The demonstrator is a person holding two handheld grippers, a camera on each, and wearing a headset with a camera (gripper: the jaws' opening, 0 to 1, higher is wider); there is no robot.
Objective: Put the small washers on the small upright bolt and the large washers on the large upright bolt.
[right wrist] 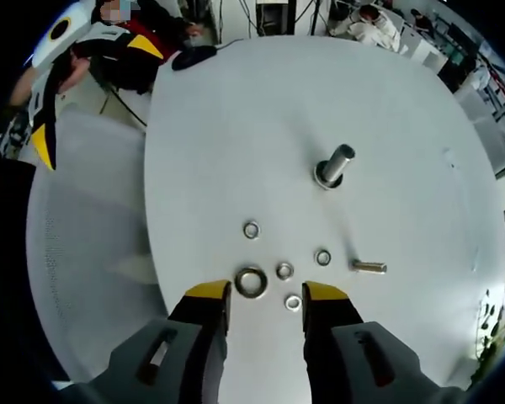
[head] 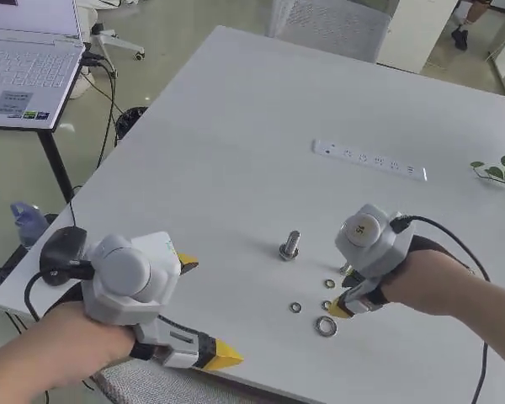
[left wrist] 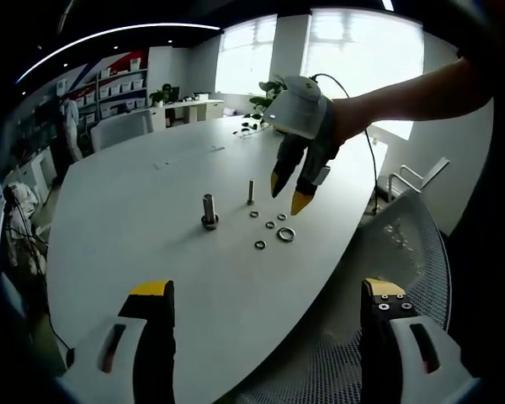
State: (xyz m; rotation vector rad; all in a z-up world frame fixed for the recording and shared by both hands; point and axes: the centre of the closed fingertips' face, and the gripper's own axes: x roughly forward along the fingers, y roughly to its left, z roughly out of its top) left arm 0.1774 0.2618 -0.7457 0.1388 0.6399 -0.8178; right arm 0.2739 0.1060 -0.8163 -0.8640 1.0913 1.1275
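Pick-up of a first washer is judged to be in hand. Near the table's (head: 236, 126) near edge, the right gripper (right wrist: 267, 292) is poised over the loose washers. Its jaws are moderately parted and empty, and the large washer (right wrist: 251, 281) lies just inside the tips, with small washers (right wrist: 284, 270) beside it. The left gripper (left wrist: 267, 289) is spread wide and empty off the near edge. The large bolt (right wrist: 334, 166) and small bolt (left wrist: 251, 192) stand upright further in, apparently bare. Next, the jaws must be closed on the large washer's rim and the washer carried to the large bolt. No writing can be read; the laptop's (head: 25, 59) labels are too small.
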